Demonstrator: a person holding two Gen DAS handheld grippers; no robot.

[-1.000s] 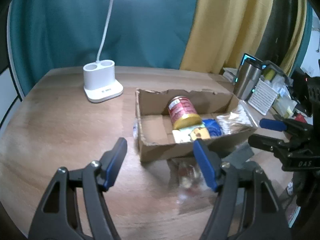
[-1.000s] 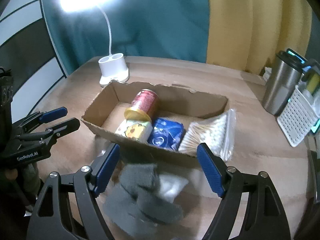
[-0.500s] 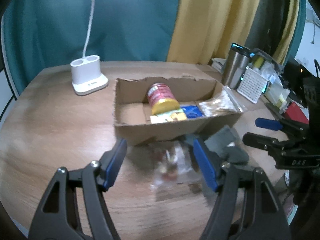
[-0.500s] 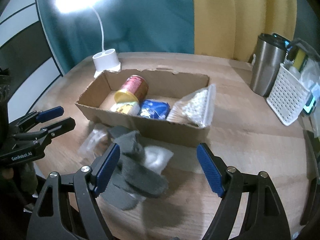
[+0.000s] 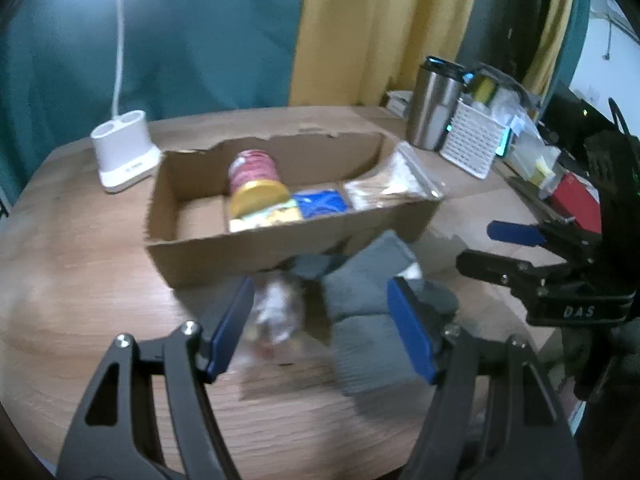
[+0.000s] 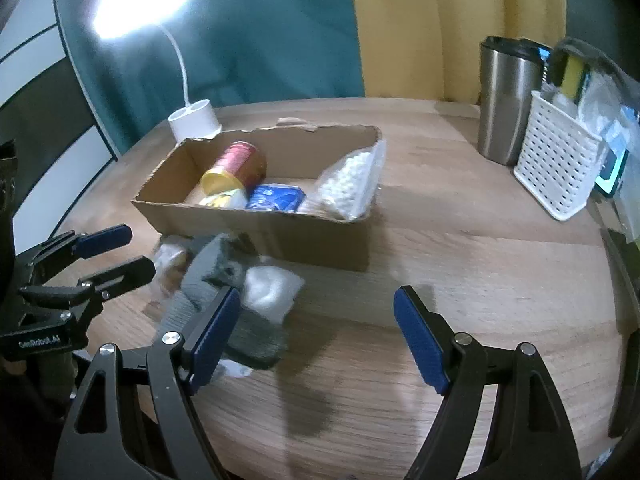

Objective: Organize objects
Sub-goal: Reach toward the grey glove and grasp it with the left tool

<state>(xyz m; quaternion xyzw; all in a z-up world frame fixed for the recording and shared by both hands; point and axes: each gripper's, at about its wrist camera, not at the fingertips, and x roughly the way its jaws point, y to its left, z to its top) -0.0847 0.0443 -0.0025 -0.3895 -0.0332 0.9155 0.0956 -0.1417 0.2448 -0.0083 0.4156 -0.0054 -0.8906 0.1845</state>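
A cardboard box (image 5: 280, 248) (image 6: 280, 232) stands on the wooden table. It holds a red can with a yellow lid (image 5: 256, 180) (image 6: 236, 168), a blue packet (image 5: 322, 205) (image 6: 276, 198) and a bag of cotton swabs (image 5: 394, 186) (image 6: 352, 184). In front of the box lie grey socks (image 5: 368, 292) (image 6: 208, 276), a clear snack bag (image 5: 276, 312) (image 6: 170, 260) and a white packet (image 6: 270, 292). My left gripper (image 5: 320, 328) (image 6: 110, 254) is open over the snack bag and socks. My right gripper (image 6: 316, 336) (image 5: 500, 248) is open above bare table, right of the socks.
A white lamp base (image 5: 124, 156) (image 6: 194, 120) stands behind the box at the left. A steel tumbler (image 5: 434, 110) (image 6: 508, 100) and a white perforated basket (image 5: 476, 144) (image 6: 558, 160) stand at the right, with clutter beyond.
Both views have swung to the right: the box and the items in front of it shifted left in the right wrist view. Both grippers stay open and empty.
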